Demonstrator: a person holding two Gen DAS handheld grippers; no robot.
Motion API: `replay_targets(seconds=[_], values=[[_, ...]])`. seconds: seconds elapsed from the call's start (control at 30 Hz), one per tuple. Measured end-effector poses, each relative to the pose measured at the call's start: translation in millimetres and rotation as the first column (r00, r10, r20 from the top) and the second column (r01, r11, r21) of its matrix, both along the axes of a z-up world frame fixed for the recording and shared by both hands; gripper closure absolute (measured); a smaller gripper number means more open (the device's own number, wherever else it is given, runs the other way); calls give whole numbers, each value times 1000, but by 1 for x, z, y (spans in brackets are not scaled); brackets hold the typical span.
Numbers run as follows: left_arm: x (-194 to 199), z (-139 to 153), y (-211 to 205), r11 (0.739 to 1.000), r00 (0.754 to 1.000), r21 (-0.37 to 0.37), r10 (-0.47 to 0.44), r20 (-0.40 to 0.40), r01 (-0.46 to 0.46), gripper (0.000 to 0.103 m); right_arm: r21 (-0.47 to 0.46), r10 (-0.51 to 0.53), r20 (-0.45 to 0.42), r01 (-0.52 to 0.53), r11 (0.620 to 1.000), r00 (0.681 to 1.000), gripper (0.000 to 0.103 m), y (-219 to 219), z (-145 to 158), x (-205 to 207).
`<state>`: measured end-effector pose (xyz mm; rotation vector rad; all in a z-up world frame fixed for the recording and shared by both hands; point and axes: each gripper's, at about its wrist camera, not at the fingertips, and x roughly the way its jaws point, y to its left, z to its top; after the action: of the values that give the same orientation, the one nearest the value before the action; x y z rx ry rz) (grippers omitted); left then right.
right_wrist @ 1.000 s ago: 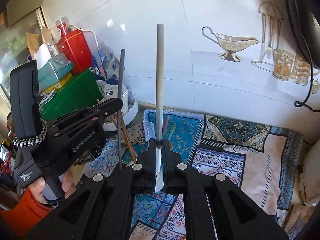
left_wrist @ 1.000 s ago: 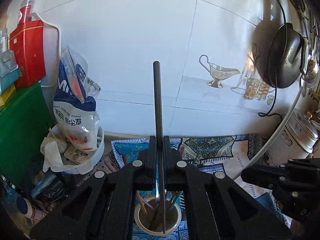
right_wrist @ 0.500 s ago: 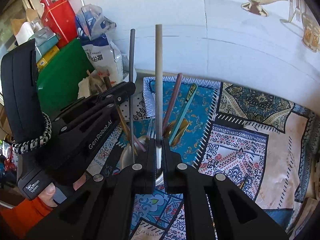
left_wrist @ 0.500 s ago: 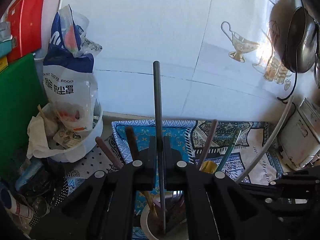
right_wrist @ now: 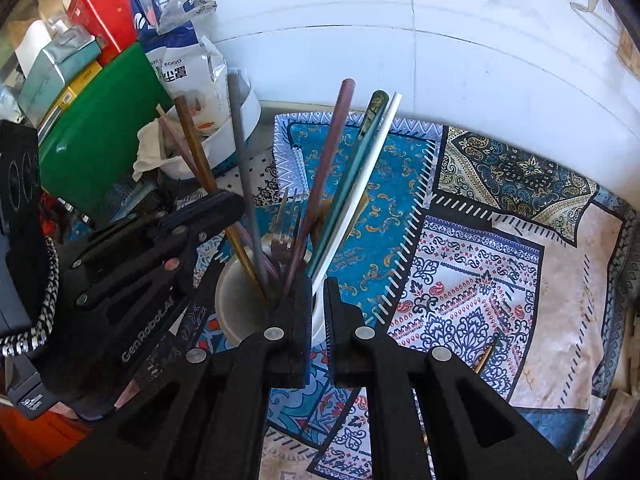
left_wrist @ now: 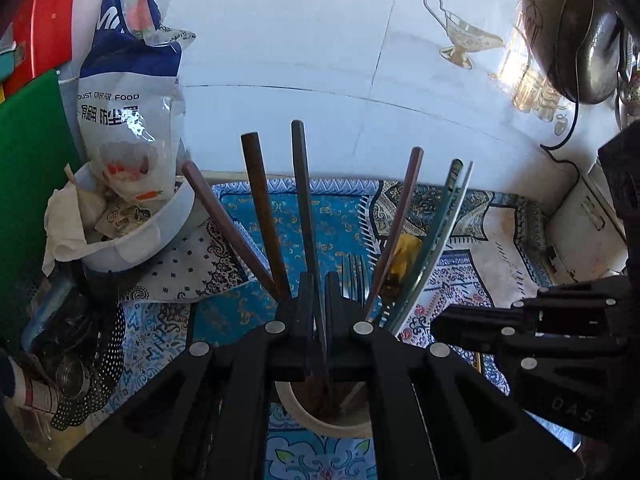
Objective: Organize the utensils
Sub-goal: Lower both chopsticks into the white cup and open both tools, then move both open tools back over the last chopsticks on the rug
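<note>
A white cup [left_wrist: 292, 408] full of utensils stands on the patterned mat, right under both grippers. My left gripper [left_wrist: 318, 280] is shut on a dark grey chopstick [left_wrist: 304, 200], whose lower end reaches down into the cup. Brown chopsticks [left_wrist: 260, 200], a fork [left_wrist: 354, 276] and a green-handled utensil [left_wrist: 448, 208] fan out of the cup. My right gripper [right_wrist: 318, 284] has its jaws close together over the cup [right_wrist: 232, 300]. A white chopstick [right_wrist: 368, 168] runs from its fingertips up to the right, leaning beside the green handle [right_wrist: 360, 152]. The left gripper [right_wrist: 236, 204] also shows in the right wrist view.
A white bowl [left_wrist: 132, 240] stuffed with a plastic bag and paper sits at the left, beside a green board [left_wrist: 28, 180]. A gold utensil [right_wrist: 486, 356] lies on the mat [right_wrist: 480, 280] to the right. A dark pan [left_wrist: 588, 48] hangs on the tiled wall.
Both grippers have sunk towards the cup, which now sits right under them, with the chopsticks' lower ends in it. The white chopstick has gone from upright to leaning right.
</note>
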<state>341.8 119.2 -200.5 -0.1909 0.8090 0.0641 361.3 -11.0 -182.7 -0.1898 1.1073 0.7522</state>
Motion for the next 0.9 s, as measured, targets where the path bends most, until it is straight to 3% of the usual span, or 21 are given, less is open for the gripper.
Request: replay_targets(seconds=[0.23, 0.47, 0.6, 0.7, 0.9], values=[[-15, 10, -13, 999, 999, 25, -32, -43, 33, 100, -13, 8, 44, -7, 1000, 999, 80, -9, 12, -10], [-28, 33, -30, 998, 998, 43, -48, -35, 50, 98, -23, -14, 120, 17, 1000, 993, 76, -33, 28, -19], [-29, 42, -44, 997, 997, 35, -69, -38, 70, 83, -24, -37, 149, 41, 999, 988, 73, -54, 35, -24], [-30, 45, -59, 995, 996, 42, -87, -35, 89, 80, -17, -71, 163, 74, 997, 984, 62, -74, 38, -26], [-26, 44, -95, 988, 988, 50, -145, -52, 148, 70, -18, -141, 165, 146, 989, 976, 59, -112, 37, -26]])
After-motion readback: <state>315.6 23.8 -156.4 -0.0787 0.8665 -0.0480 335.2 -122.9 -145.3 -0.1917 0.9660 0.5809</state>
